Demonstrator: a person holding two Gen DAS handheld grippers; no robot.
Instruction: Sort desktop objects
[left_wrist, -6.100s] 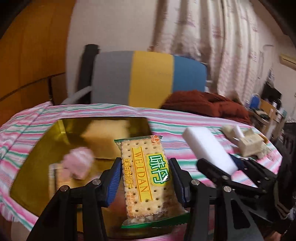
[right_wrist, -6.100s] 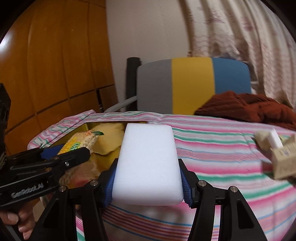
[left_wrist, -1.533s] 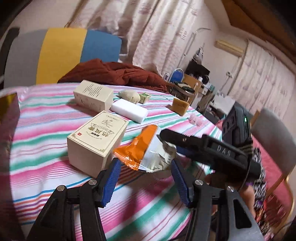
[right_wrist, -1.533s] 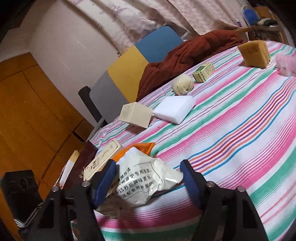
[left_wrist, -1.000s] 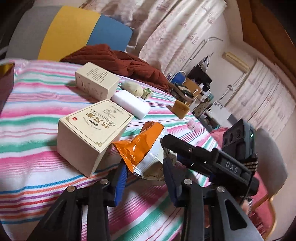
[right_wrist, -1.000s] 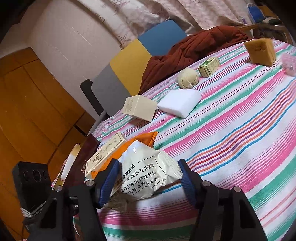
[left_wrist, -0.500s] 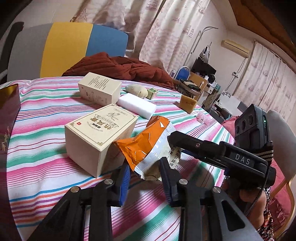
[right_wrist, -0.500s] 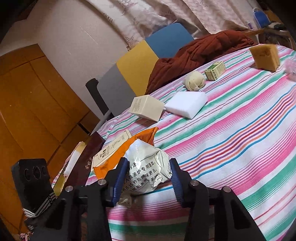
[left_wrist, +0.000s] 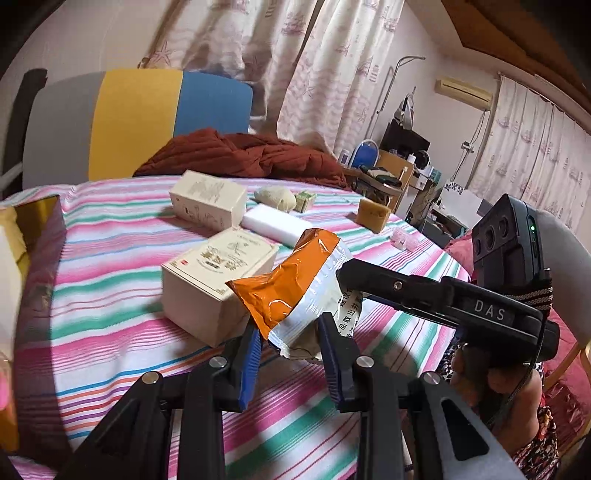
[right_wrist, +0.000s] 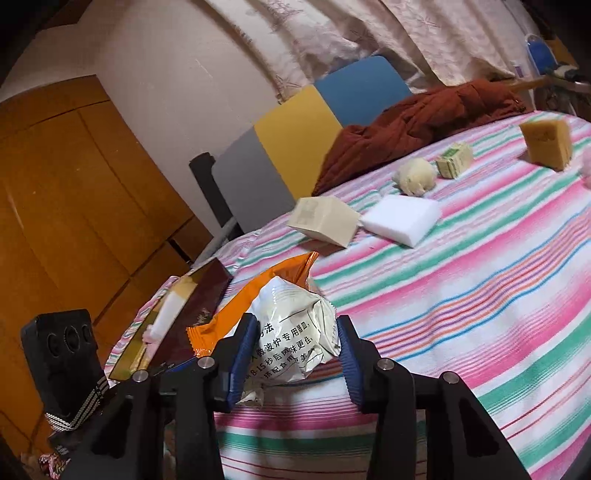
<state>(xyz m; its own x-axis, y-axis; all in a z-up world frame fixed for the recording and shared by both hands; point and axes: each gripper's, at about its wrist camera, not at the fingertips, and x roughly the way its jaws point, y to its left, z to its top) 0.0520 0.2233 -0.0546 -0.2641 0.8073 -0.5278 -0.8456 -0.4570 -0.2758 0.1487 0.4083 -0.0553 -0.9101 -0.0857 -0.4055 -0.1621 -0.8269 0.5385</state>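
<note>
Orange-and-white snack packet (left_wrist: 295, 291), pinched by left gripper (left_wrist: 290, 352) and right gripper (right_wrist: 295, 354), cream box (left_wrist: 218, 280) alongside, near striped tabletop's (left_wrist: 110, 266) front edge.

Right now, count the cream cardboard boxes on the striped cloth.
2. One box lies beside the snack packet; the other box lies farther back, next to the white sponge. More may be hidden out of view.

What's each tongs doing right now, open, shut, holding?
Left tongs: shut on the snack packet.
Right tongs: shut on the same snack packet, at its white end.
</note>
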